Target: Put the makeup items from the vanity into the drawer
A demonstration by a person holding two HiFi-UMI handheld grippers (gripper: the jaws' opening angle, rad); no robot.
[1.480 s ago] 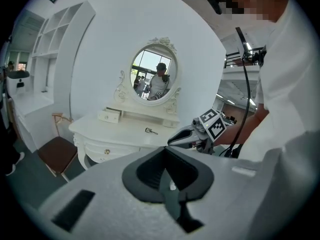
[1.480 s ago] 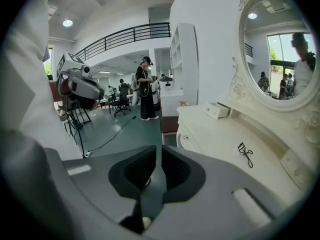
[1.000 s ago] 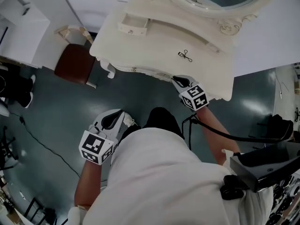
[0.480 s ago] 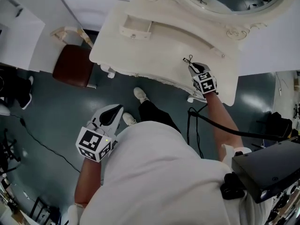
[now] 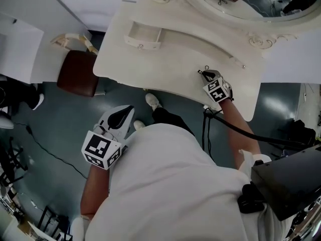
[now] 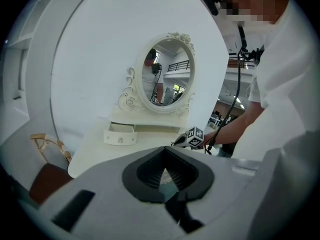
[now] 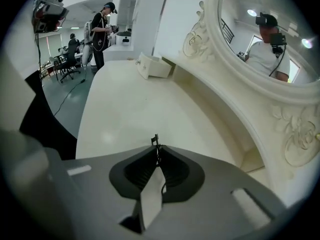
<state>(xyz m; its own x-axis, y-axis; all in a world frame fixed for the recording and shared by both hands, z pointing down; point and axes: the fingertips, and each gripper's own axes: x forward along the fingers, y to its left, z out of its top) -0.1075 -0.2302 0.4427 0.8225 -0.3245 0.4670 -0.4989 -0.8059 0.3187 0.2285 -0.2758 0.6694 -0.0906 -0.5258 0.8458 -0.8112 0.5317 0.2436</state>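
Observation:
On the cream vanity top [image 5: 165,59], my right gripper [image 5: 204,75] is shut on a thin black eyelash curler [image 5: 202,72]. The right gripper view shows the curler [image 7: 156,143] as a thin wire poking up between the closed jaws of the right gripper [image 7: 157,151]. A small drawer [image 5: 143,34] stands open at the back left of the top, also seen ahead in the right gripper view [image 7: 152,66]. My left gripper [image 5: 126,111] hangs low over the floor, away from the vanity, shut with nothing in it [image 6: 165,155].
An oval mirror [image 5: 251,1] in a carved frame rises behind the vanity top. A stool with a brown seat [image 5: 77,73] stands left of the vanity. A black cable [image 5: 45,152] runs over the floor. Another person [image 7: 102,29] stands far off.
My right gripper has moved from the vanity's front edge onto the top, reached the eyelash curler and shut on it. The left gripper has barely moved.

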